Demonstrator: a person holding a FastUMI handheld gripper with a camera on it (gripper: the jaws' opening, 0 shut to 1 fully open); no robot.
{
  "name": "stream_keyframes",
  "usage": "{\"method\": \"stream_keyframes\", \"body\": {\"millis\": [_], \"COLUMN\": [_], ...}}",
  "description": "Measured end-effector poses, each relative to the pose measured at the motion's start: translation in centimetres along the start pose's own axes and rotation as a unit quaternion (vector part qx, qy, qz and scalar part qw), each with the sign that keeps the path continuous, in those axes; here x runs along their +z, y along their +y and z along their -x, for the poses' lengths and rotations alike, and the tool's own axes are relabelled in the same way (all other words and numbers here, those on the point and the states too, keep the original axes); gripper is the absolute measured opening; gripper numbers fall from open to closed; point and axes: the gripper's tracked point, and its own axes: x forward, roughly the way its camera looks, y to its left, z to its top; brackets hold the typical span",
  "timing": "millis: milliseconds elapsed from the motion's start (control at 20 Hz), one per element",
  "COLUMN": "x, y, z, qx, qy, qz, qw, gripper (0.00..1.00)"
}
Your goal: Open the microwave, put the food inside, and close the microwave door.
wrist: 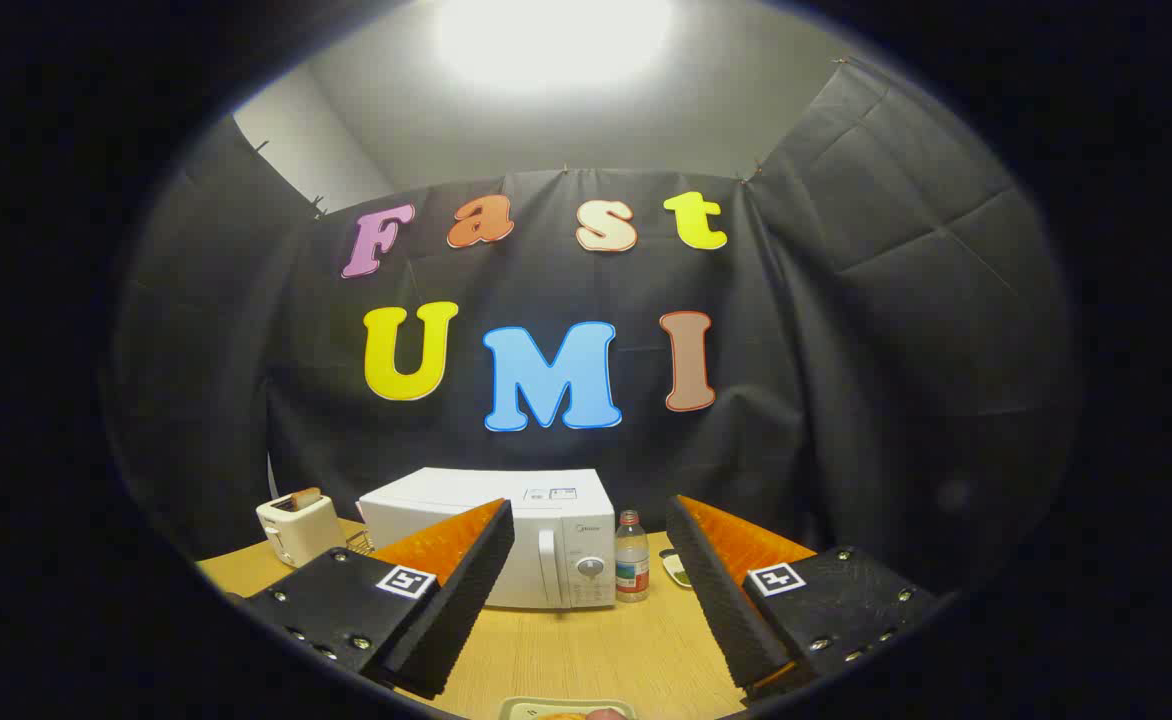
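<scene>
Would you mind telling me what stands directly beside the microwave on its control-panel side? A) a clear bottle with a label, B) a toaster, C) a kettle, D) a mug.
A: a clear bottle with a label stands on the table right next to the microwave, by its control panel, while the toaster sits on the opposite side. The gripper is open, its fingers spread apart short of the microwave.
</scene>
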Motion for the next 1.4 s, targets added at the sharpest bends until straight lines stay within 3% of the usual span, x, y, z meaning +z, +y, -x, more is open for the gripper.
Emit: {"method": "stream_keyframes", "body": {"millis": [800, 1400], "x": [0.0, -2.5], "y": [-2.1, 0.6], "z": [0.0, -6.1], "qx": [-0.021, 0.029], "qy": [-0.008, -0.011], "qz": [0.003, 0.017], "qw": [1.0, 0.999], "gripper": [0.98, 0.98]}}
